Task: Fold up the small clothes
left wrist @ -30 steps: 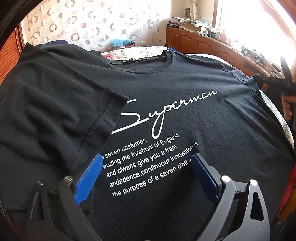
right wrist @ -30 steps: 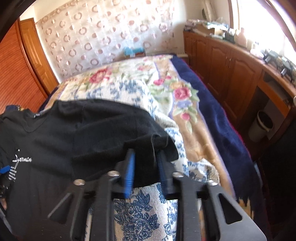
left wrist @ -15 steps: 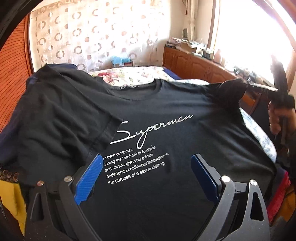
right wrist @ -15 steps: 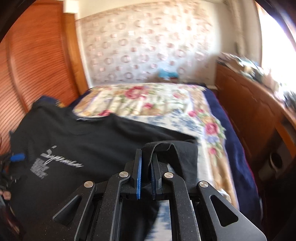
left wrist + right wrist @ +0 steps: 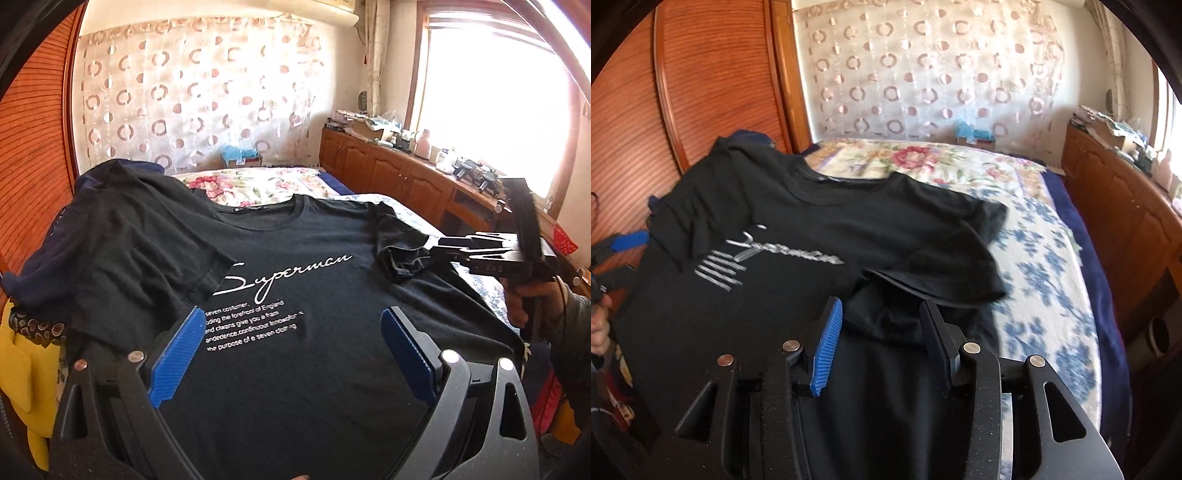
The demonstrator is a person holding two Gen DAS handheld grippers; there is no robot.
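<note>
Cloth fills both of my views: a black T-shirt (image 5: 295,295) with white "Superman" script (image 5: 284,273) lies spread on the floral bedspread (image 5: 1034,236). One sleeve (image 5: 155,258) is folded in over the chest, just ahead of my left gripper's (image 5: 295,347) left-hand finger. That left gripper hangs over the lower part of the shirt with its blue pads (image 5: 177,354) spread wide, the printed lines of text showing between them; nothing is caught in it.

My right gripper (image 5: 882,332) has just been opening, and its jaws now stand partway apart. The other sleeve (image 5: 886,314) lies bunched directly between and just beyond the tips, loose rather than pinched; I see no pad pressing on it. In the left wrist view that same gripper (image 5: 432,247) reaches in from the right edge, with a hand (image 5: 532,299) wrapped on its grip and the crumpled sleeve (image 5: 402,258) at its tips.

Beyond the shirt's collar (image 5: 258,210) the bedspread runs toward a curtain with ring patterns (image 5: 923,74). Wooden cabinets (image 5: 388,173) stand off to the right of both grippers.
</note>
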